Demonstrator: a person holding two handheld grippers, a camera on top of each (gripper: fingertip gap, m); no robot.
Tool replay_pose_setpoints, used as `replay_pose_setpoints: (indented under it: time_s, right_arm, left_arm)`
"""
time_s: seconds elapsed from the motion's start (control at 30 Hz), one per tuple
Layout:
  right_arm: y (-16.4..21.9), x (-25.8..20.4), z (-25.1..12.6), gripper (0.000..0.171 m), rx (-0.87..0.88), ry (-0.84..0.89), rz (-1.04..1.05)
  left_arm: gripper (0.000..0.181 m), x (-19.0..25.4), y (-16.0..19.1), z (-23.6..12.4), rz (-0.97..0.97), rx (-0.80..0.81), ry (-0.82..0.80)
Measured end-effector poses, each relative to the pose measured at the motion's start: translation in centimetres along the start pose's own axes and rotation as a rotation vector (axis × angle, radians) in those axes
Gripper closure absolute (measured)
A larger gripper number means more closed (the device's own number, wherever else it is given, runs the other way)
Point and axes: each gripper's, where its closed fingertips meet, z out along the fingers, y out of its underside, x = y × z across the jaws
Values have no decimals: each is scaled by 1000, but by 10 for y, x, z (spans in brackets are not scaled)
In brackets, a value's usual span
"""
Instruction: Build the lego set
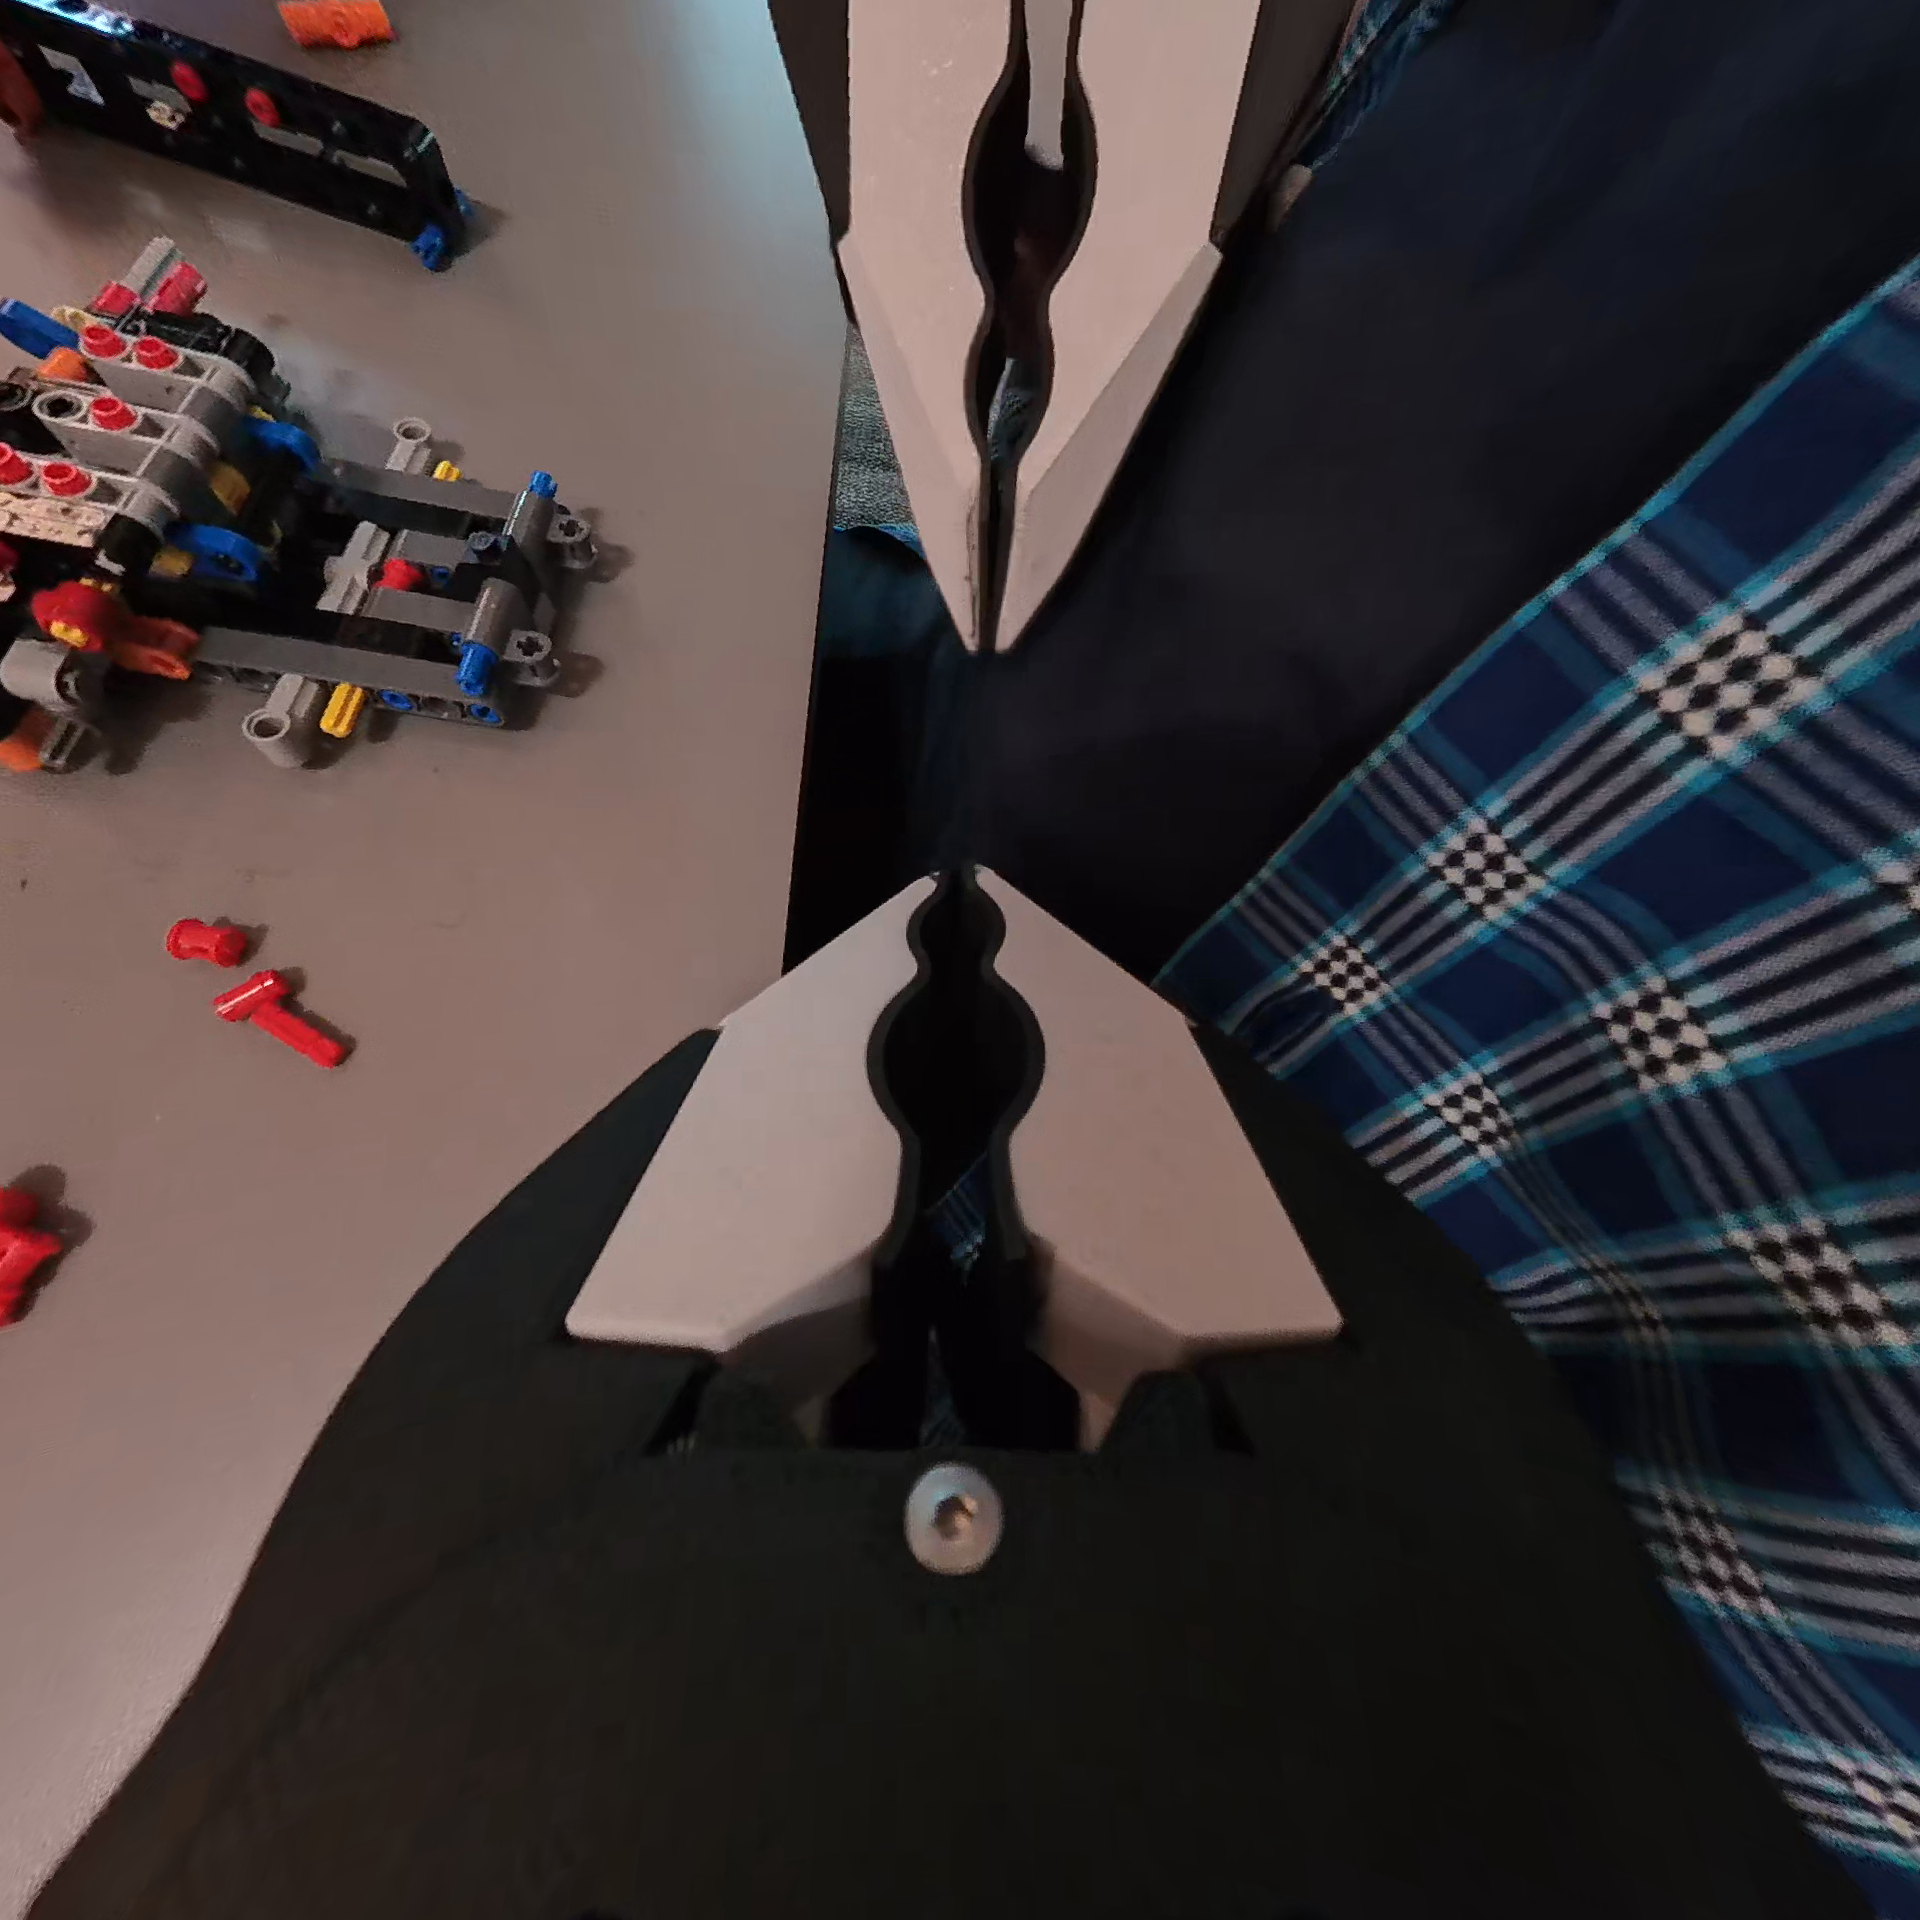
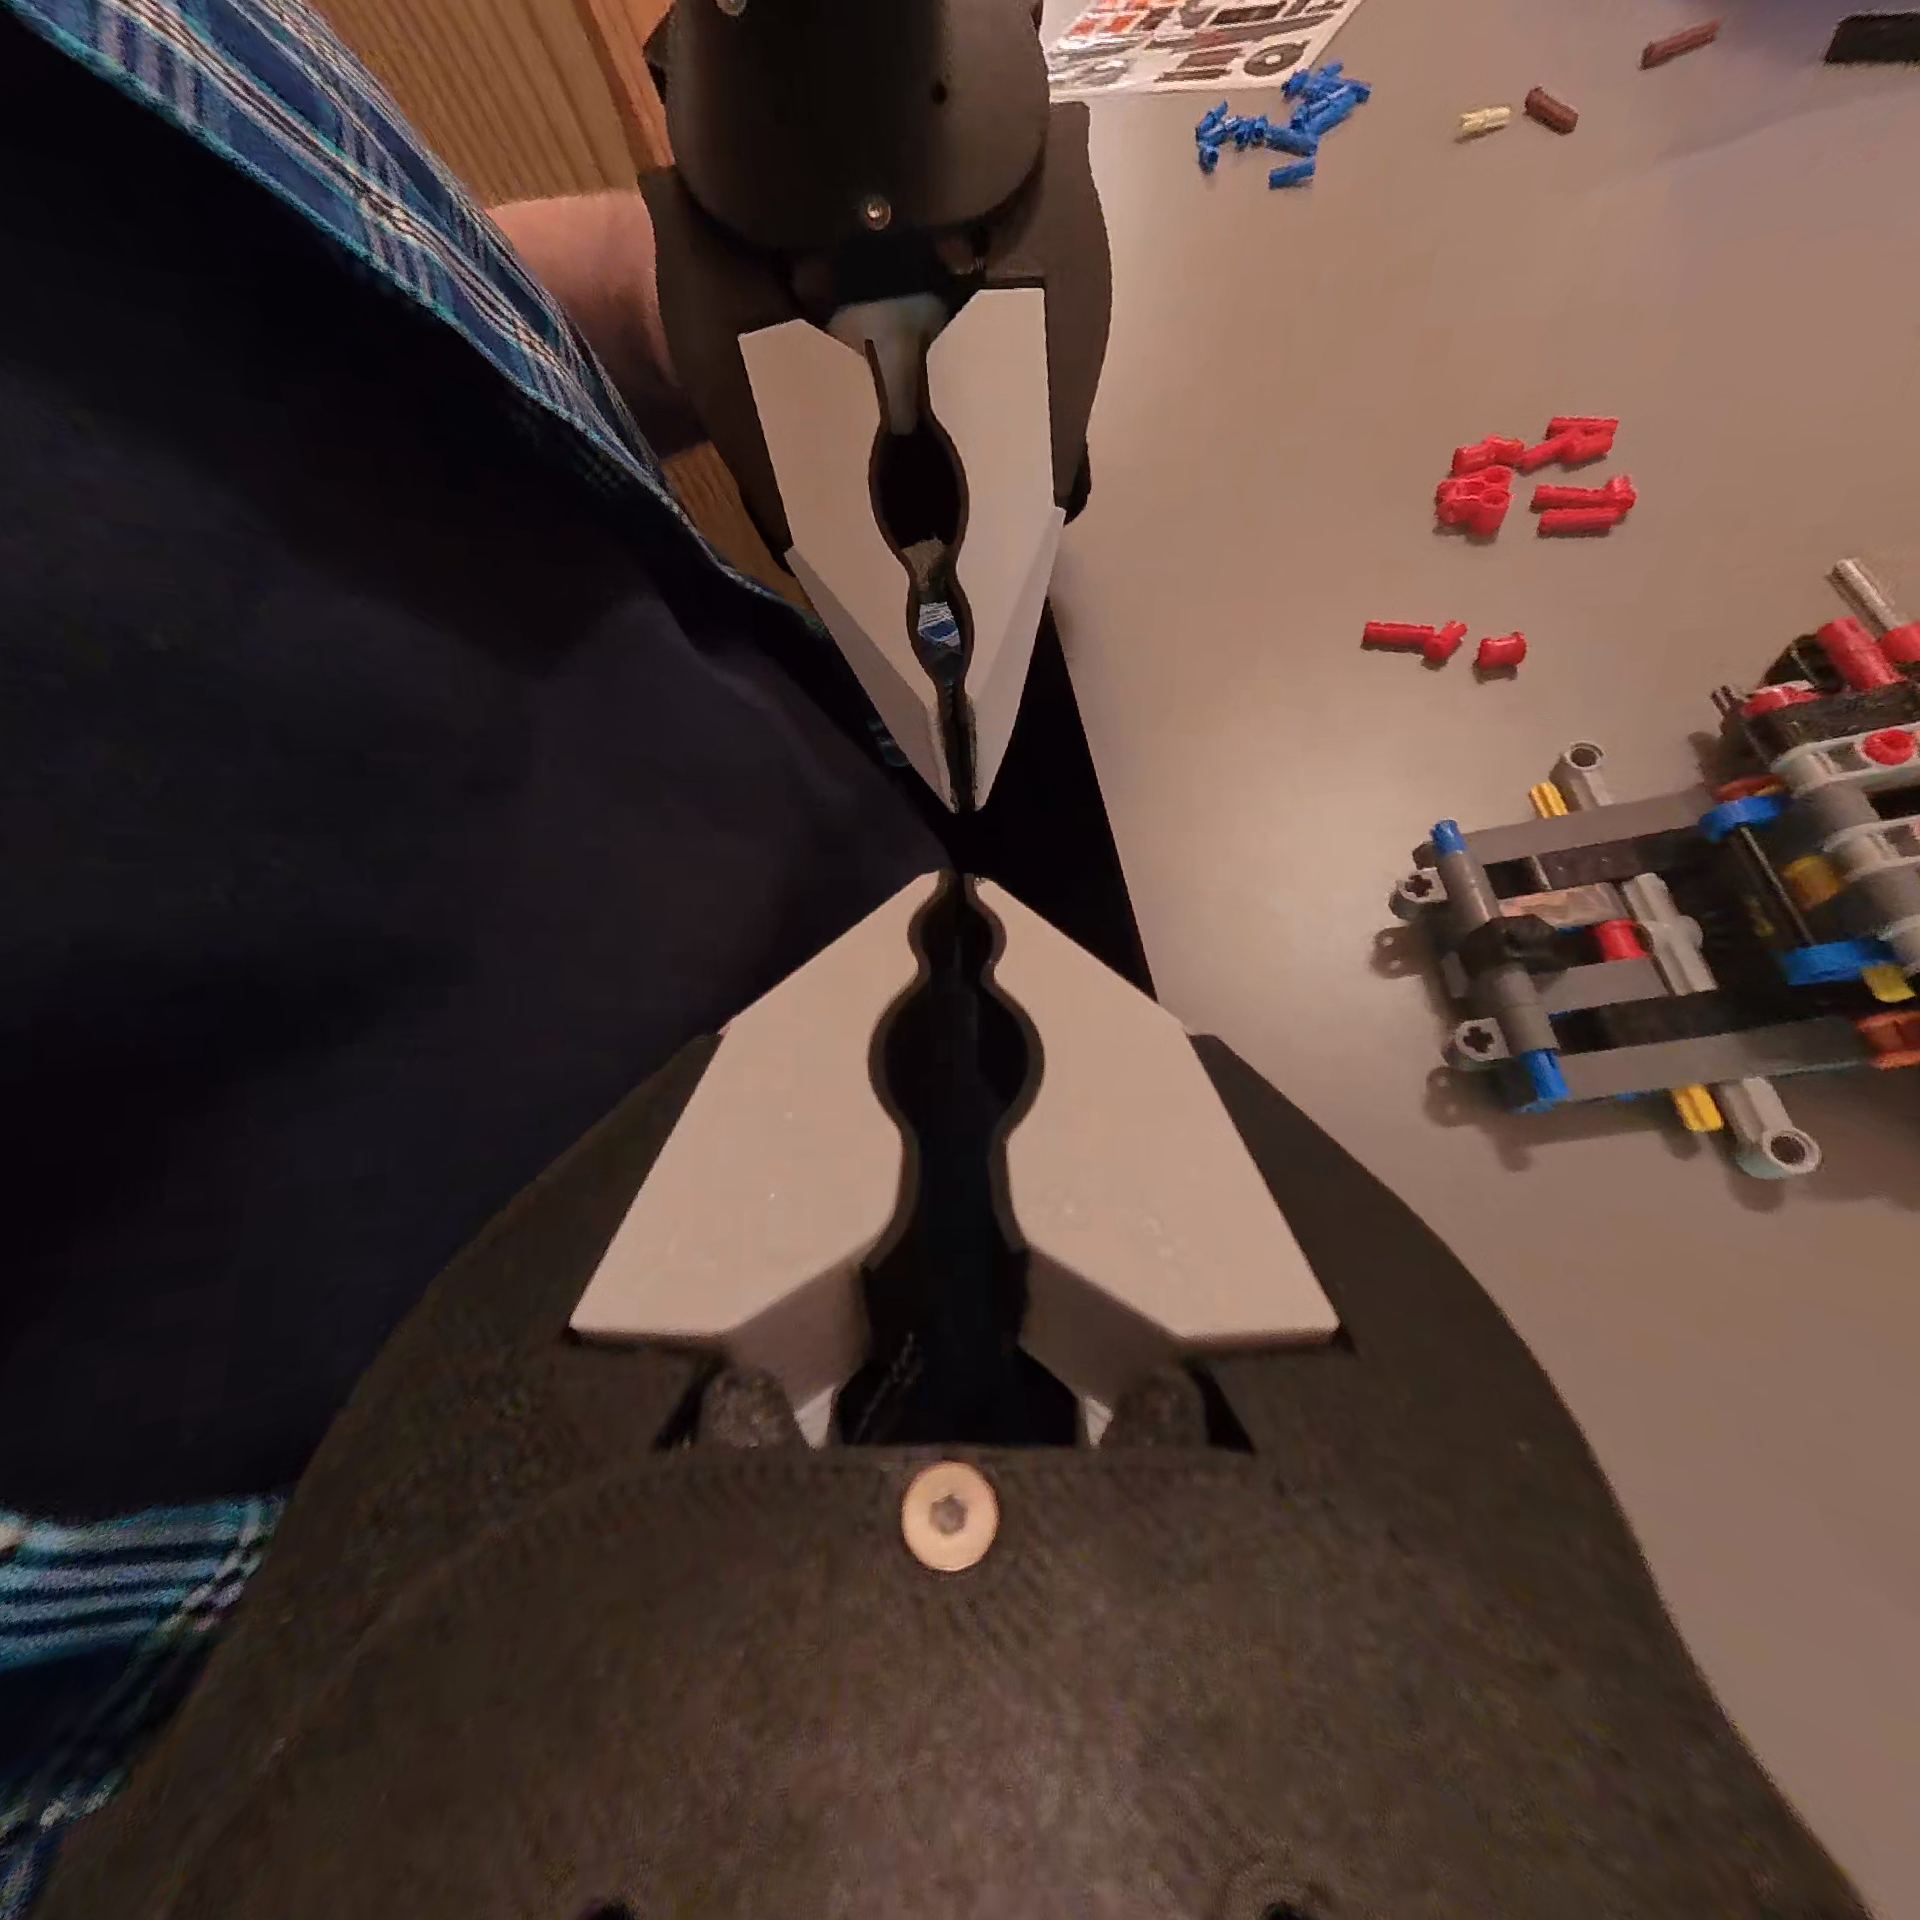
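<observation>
A partly built grey, black, red and blue Lego chassis (image 1: 343,582) lies on the grey table (image 1: 582,935); it also shows in the right wrist view (image 2: 1642,945). My left gripper (image 1: 961,878) is shut, with nothing visible in it, just beyond the table's edge over dark cloth. My right gripper (image 2: 961,878) is shut too, with nothing visible in it. The two point tip to tip, a small gap apart: the right gripper (image 1: 982,639) faces me in the left wrist view, and the left gripper (image 2: 961,805) in the right wrist view. Both are well away from the chassis.
Loose red pins (image 1: 275,1013) lie near the chassis, with more red pieces (image 2: 1527,478) beyond. A black long panel (image 1: 239,135) and an orange piece (image 1: 338,21) lie farther off. Blue pins (image 2: 1278,125), dark brown pieces (image 2: 1548,109) and a printed sheet (image 2: 1195,31) lie at the far end. A person's plaid shirt (image 1: 1610,1039) is close by. The gap from one gripper's tips to the other's is roughly 4 cm. The black long panel (image 1: 239,135) is about 25 cm from both grippers' fingertips.
</observation>
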Motion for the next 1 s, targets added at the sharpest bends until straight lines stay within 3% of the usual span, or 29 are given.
replay_pose_setpoints:
  time_s: [0.03,1.0]
  right_arm:
    - [0,0,1,171,2,-5,-2]
    - [17,1,6,171,-89,6,-197]
  left_arm:
    - [181,1,-1,0,3,3,2]
    - [181,4,1,15,12,12,18]
